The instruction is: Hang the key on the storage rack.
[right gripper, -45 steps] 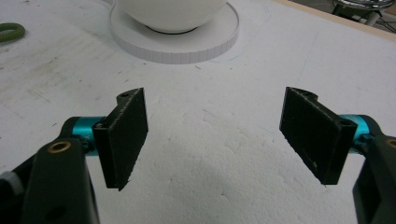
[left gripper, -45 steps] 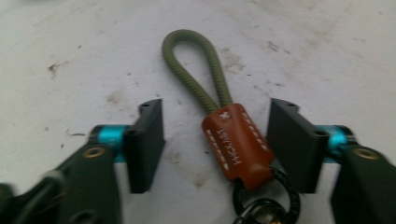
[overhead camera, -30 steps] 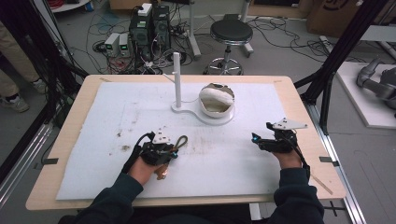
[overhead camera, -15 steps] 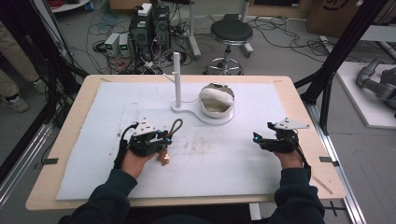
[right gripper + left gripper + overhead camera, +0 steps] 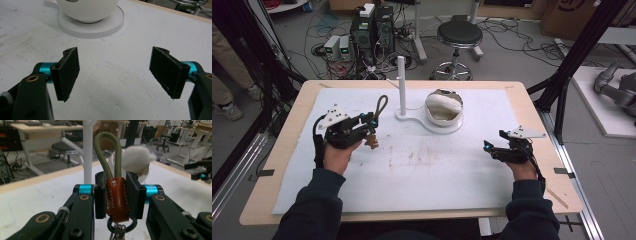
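White foam sheet covers the table, and on it a white stand carries an upright post and a round base bearing a white bowl; the bowl holds a pale, fluffy mass, its nature unclear. The left gripper, raised above the sheet left of the post, pinches the brown leather tab of a key fob between its pads; the fob's long axis stands upright, olive cord loop topmost, metal ring below. The right gripper rests at the sheet's right, jaws spread wide with nothing between them
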Tool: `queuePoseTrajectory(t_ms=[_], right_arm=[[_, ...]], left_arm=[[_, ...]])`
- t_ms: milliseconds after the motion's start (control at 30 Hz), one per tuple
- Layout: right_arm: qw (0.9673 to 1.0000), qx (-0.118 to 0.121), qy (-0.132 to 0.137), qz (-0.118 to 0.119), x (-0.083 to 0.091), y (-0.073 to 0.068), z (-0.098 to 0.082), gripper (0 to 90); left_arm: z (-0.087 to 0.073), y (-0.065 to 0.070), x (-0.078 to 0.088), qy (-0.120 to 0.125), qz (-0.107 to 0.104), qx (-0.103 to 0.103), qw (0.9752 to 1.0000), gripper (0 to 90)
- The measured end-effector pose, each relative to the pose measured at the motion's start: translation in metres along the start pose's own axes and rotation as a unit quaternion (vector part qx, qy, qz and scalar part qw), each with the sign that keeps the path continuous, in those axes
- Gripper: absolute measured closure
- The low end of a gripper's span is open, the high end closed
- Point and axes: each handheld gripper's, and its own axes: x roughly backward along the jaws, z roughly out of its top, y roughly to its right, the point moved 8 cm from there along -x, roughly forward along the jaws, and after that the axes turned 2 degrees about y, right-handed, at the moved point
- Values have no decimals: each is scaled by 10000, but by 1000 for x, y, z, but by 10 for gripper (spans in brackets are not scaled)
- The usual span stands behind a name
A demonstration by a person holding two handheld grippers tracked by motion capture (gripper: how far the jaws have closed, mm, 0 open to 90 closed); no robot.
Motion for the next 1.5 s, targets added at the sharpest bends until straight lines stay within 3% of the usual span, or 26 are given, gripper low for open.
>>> queuePoseTrajectory(t_ms=[233,433,600,800,1000,1300,1433,1500], right_arm=[[10000,46,8,12,0,-1,1,245],[10000,14,5,30,-1,-1,0,245],[10000,14,5,43,-1,-2,0,245],[10000,13,1,55,-1,-2,0,245],[10000,34,1,64,-1,-2,0,245],[10000,-9,-19,71,-1,-1,-1,245],[10000,11,-3,81,-1,-1,-2,245],[10000,-21,-18,80,0,-1,-2,245]], left_arm=[[33,4,-12,188,-72,-259,9995,706],[45,7,-34,48,-117,-419,9990,706],[50,2,-52,-111,47,-522,9986,706],[48,-4,-69,-359,223,-510,9978,706],[36,-10,-82,-654,411,-498,9958,706],[18,-17,-97,-1001,467,-465,9928,704],[13,-21,-102,-1007,347,-59,9943,702],[11,-21,-103,-984,333,45,9946,697]])
